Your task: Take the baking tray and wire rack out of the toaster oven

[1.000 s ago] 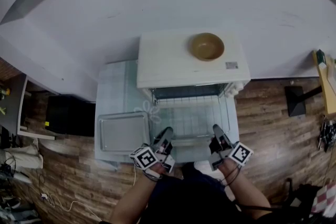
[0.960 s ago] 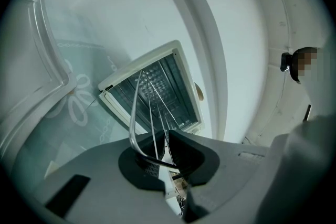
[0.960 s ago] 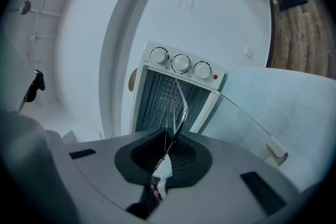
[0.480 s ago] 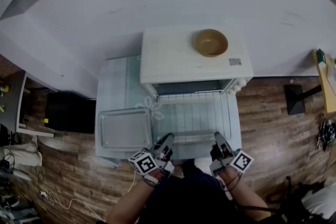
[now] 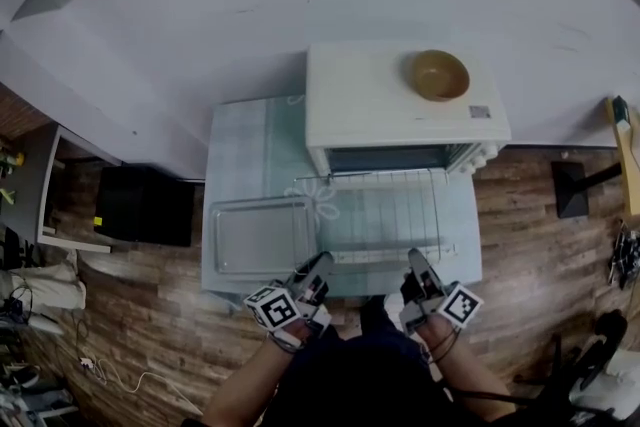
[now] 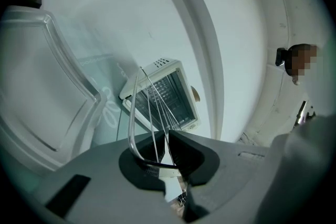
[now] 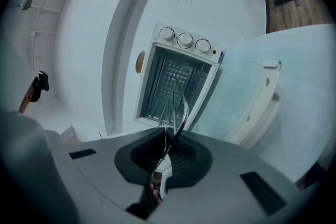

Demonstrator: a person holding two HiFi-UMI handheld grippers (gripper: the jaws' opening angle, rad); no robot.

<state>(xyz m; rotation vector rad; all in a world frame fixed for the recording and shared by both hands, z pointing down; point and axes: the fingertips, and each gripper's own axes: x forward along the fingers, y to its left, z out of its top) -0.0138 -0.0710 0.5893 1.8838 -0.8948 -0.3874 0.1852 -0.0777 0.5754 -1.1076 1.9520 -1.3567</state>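
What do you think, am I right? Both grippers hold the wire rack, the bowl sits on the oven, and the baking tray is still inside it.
No. The head view shows the baking tray lying out on the table, left of the wire rack. The rest is right.

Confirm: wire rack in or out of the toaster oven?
Nearly out: the wire rack extends before the toaster oven, held by left gripper and right gripper; far edge's clearance, cannot tell.

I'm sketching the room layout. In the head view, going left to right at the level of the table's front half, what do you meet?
Black cabinet on the floor → baking tray → wire rack → black stand base on the floor.
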